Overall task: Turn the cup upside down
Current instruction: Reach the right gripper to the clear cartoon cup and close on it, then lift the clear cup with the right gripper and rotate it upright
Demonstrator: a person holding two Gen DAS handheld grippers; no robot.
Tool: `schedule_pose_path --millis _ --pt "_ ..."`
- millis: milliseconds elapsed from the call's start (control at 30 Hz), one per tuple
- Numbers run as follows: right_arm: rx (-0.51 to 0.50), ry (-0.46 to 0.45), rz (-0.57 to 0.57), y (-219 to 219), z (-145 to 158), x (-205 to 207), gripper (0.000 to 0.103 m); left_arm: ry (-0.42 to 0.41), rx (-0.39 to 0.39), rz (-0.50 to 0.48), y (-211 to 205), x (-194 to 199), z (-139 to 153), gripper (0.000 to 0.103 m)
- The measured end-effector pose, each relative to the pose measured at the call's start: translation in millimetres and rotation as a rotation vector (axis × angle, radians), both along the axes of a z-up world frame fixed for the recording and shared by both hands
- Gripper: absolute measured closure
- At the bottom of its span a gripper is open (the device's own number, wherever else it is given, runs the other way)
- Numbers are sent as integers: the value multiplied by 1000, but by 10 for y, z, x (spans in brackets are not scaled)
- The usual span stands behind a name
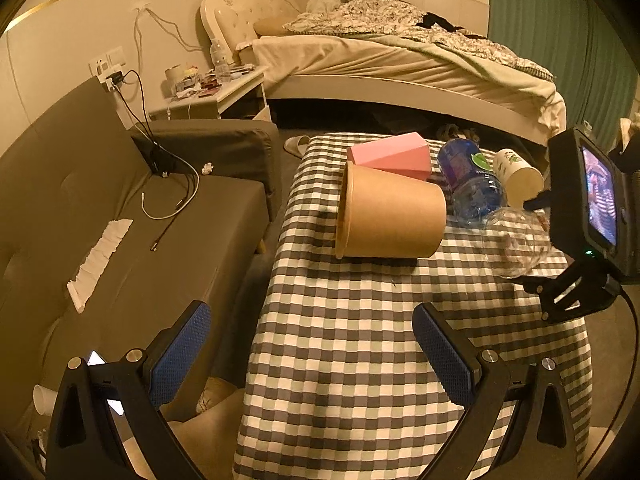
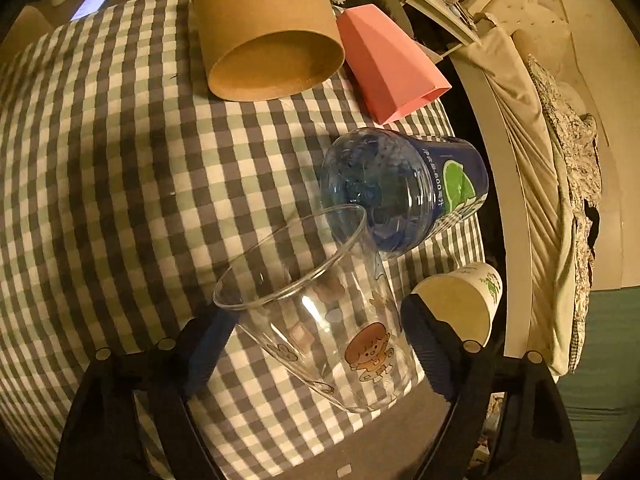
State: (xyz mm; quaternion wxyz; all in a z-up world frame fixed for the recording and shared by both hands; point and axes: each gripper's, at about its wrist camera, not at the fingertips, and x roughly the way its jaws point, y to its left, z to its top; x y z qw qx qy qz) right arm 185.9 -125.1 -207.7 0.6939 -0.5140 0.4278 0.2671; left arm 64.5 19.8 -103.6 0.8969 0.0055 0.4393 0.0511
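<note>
A clear plastic cup (image 2: 320,304) with cartoon prints lies tilted on the checked tablecloth (image 2: 120,168), its mouth facing away to the upper left. My right gripper (image 2: 316,344) is shut on it, one finger on each side. In the left wrist view the same cup (image 1: 516,242) shows at the right, held by the right gripper (image 1: 534,240). My left gripper (image 1: 312,360) is open and empty above the near table edge, short of a brown paper tub (image 1: 390,216) lying on its side.
A pink cup (image 2: 390,72), a blue plastic bottle (image 2: 400,188) and a white paper cup (image 2: 460,304) lie on their sides near the table's far edge. A grey sofa (image 1: 120,216) with cables stands left of the table, a bed (image 1: 400,60) behind.
</note>
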Motion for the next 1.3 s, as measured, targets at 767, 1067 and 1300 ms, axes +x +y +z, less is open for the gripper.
schedule_pose_path --millis 767,1067,1300 --pt "582 478 -1005 250 377 -1484 30 -103 -131 -27 536 -924 324 0" --pt "616 368 -1160 329 139 -1204 33 -67 -132 29 866 -1084 179 0" --pt "665 326 -1199 276 109 -1147 33 -55 -120 44 931 -1080 130 0"
